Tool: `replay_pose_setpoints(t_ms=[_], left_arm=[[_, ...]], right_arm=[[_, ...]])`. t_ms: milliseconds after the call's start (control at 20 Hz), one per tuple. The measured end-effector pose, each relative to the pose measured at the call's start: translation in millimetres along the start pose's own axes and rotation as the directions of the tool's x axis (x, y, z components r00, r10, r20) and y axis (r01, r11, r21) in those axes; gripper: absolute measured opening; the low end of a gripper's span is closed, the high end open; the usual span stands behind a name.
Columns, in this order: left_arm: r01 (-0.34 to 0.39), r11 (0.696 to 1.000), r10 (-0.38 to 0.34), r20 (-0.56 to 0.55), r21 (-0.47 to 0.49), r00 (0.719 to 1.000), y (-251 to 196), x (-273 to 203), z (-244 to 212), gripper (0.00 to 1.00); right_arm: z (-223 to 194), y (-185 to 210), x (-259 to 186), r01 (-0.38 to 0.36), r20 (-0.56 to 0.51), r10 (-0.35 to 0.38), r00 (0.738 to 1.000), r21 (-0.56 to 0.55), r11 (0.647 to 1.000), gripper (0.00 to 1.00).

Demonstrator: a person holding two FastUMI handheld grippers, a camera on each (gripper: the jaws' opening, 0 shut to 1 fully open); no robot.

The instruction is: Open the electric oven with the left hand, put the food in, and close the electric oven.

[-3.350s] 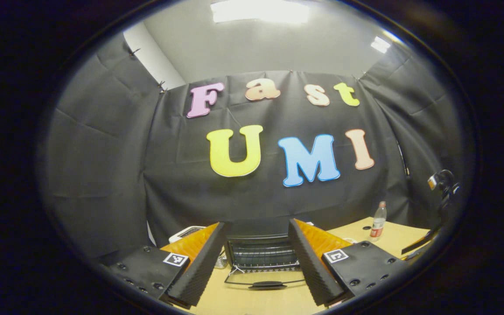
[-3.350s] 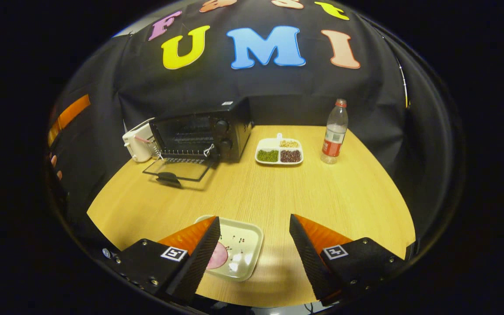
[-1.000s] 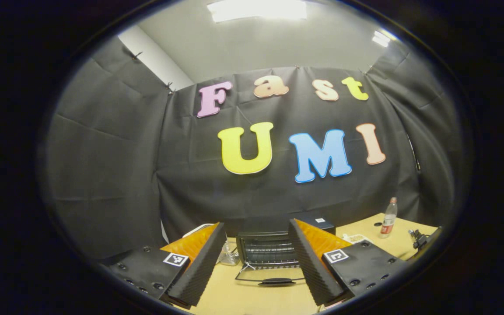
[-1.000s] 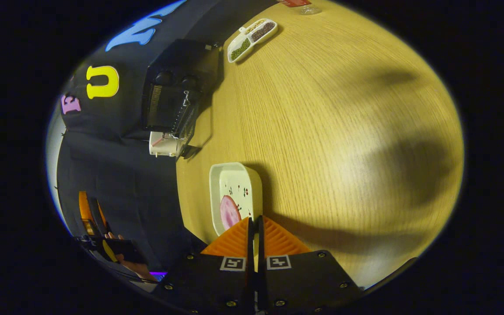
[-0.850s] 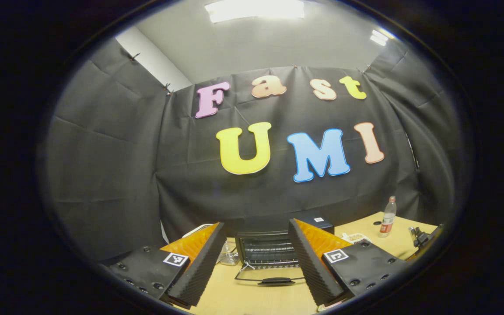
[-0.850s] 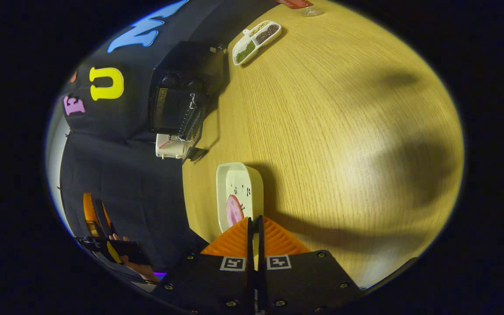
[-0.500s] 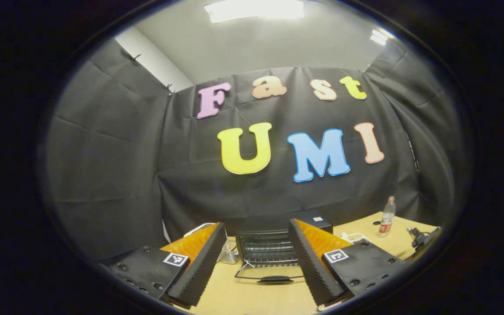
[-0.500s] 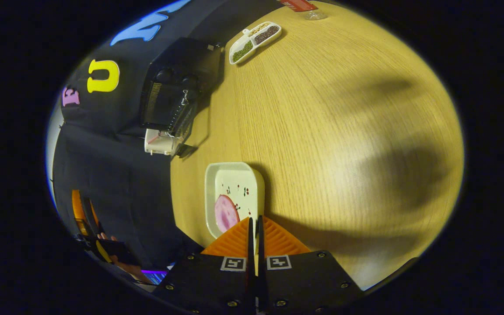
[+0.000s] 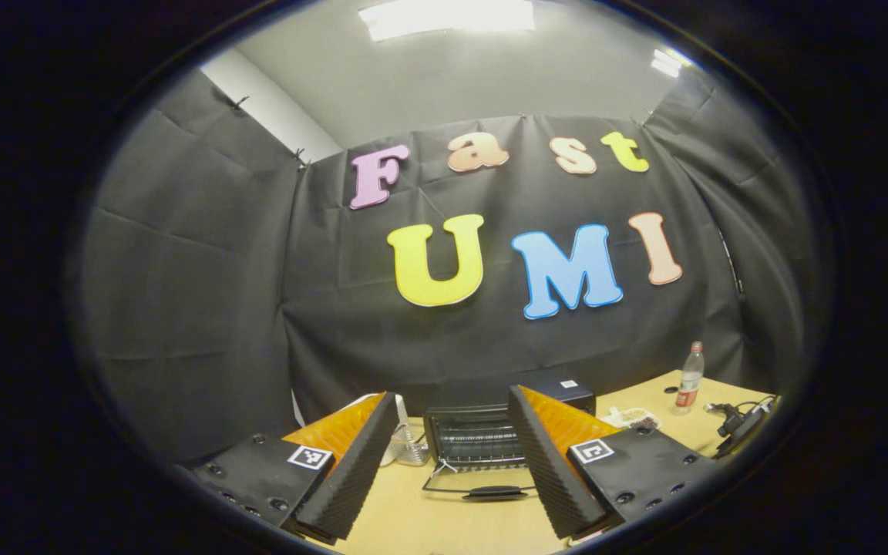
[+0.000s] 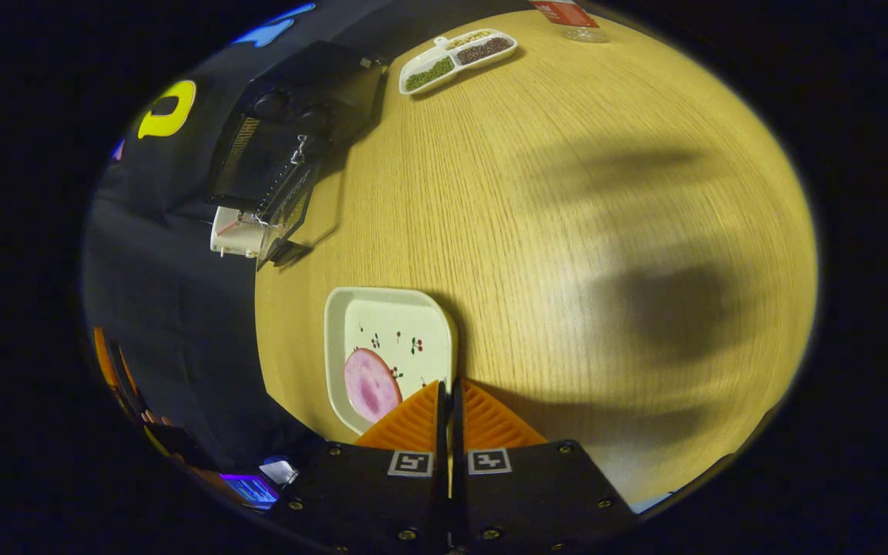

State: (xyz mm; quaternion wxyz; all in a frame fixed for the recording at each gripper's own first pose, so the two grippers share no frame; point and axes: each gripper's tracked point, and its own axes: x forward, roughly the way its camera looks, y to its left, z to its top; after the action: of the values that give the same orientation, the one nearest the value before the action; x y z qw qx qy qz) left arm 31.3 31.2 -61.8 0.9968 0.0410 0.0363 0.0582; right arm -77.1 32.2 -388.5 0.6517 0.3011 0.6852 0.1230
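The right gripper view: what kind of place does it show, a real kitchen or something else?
Probably a staged recording booth, not a kitchen: a bare wooden table against black cloth, with a small electric oven, door open, and a plate of food.

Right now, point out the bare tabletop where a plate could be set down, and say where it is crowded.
The widest bare patch of the table lies right of the plate, stretching up toward the divided dish. Crowded: the far left corner, where the oven, its lowered door and a white appliance sit close together.
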Motion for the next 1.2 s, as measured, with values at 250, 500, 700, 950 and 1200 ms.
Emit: replay_pose_setpoints(t_ms=[250,500,700,950,1200], left_arm=[[-0.013,1.000,0.014,0.004,-0.003,1.000,9,-1,3,1.00],[-0.019,1.000,0.019,0.008,0.016,1.000,8,-7,7,1.00],[-0.013,1.000,0.013,0.014,0.019,1.000,8,-13,9,1.00],[0.021,1.000,-0.021,0.010,0.002,1.000,21,6,0,1.00],[0.027,0.999,-0.027,0.016,-0.017,1.000,58,28,-8,1.00]], right_arm=[[-1,21,-10,-0.182,0.025,0.181,0.983,0.050,0.982,0.01],[14,33,-17,-0.243,0.090,0.235,0.968,0.090,0.966,0.01],[19,66,-24,-0.271,0.155,0.251,0.955,0.126,0.954,0.01],[43,126,-17,-0.286,0.256,0.237,0.937,0.174,0.942,0.01],[79,174,-6,-0.311,0.377,0.211,0.902,0.228,0.923,0.01]])
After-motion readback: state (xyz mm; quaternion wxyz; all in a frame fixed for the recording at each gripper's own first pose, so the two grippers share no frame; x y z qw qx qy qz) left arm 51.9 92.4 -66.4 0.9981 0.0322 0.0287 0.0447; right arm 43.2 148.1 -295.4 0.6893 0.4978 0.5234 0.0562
